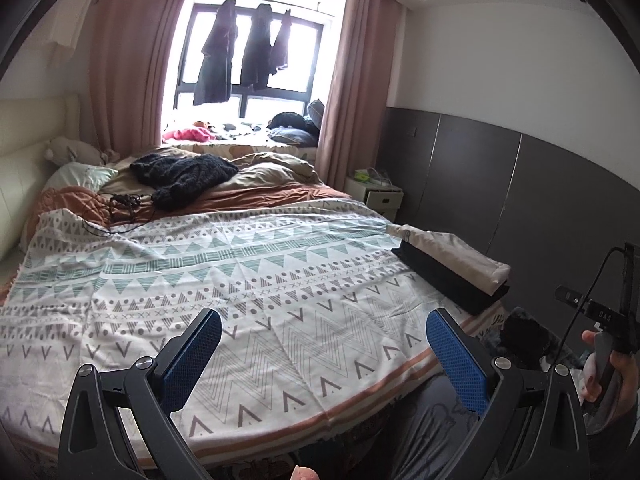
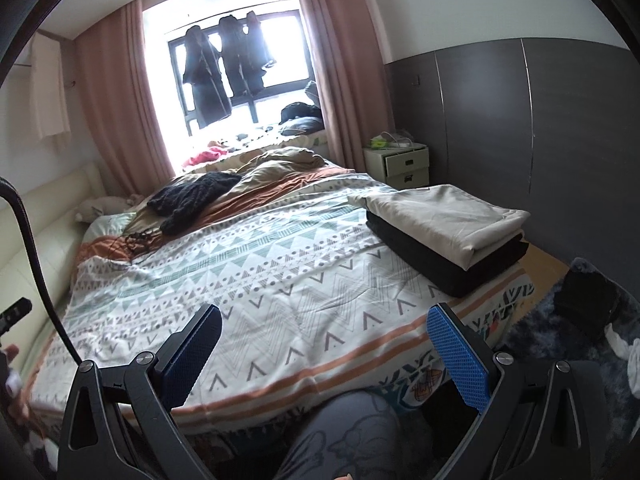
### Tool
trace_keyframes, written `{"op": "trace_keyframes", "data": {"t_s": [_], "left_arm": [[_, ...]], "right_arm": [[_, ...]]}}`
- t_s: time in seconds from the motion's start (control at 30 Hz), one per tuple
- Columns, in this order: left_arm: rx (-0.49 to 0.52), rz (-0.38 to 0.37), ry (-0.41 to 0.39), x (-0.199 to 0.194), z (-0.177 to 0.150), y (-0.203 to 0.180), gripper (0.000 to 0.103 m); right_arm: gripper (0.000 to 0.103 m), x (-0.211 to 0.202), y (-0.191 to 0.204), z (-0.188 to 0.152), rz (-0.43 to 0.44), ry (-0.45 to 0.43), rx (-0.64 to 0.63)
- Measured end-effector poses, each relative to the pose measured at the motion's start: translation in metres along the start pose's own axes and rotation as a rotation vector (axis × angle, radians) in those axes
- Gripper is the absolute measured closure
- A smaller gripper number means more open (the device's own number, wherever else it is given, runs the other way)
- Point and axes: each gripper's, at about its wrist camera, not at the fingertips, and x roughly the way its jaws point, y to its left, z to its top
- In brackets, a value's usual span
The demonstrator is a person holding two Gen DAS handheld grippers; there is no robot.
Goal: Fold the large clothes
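My left tool (image 1: 324,354) and right tool (image 2: 324,354) gape empty | dark knit garment (image 1: 182,172) far ahead-left, long axis crosswise | left nearer, I judge

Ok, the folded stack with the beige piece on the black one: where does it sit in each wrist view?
Left wrist view: the folded stack lies at right of centre, on the bed's right edge, beyond the right blue pad.
Right wrist view: the folded stack sits at upper right, larger, on the same edge.
Shared landmark: the white nightstand stands just beyond the stack in both.
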Motion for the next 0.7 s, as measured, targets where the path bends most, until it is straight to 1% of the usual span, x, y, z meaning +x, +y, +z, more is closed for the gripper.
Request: {"op": "trace_keyframes", "data": {"t_s": [0.13, 0.23, 0.33, 0.5, 0.7], "left_arm": [[0.045, 0.033, 0.000, -0.015, -0.011, -0.008, 0.000], [0.037, 0.053, 0.008, -0.026, -0.020, -0.007, 0.000], [0.020, 0.062, 0.008, -0.038, -0.028, -0.005, 0.000], [0.022, 0.111, 0.002, -0.048, -0.034, -0.003, 0.000], [0.010, 0.102, -0.011, -0.053, -0.035, 0.000, 0.000]], "right_arm": [[0.000, -0.014, 0.000, -0.008, 0.011, -0.012, -0.006], [0.000, -0.022, 0.003, -0.011, 0.017, -0.029, -0.001], [0.000, -0.023, 0.011, -0.011, 0.041, -0.023, -0.019], [0.000, -0.023, 0.027, -0.015, 0.062, -0.028, -0.060], [0.000, -0.016, 0.033, -0.019, 0.070, -0.013, -0.065]]}}
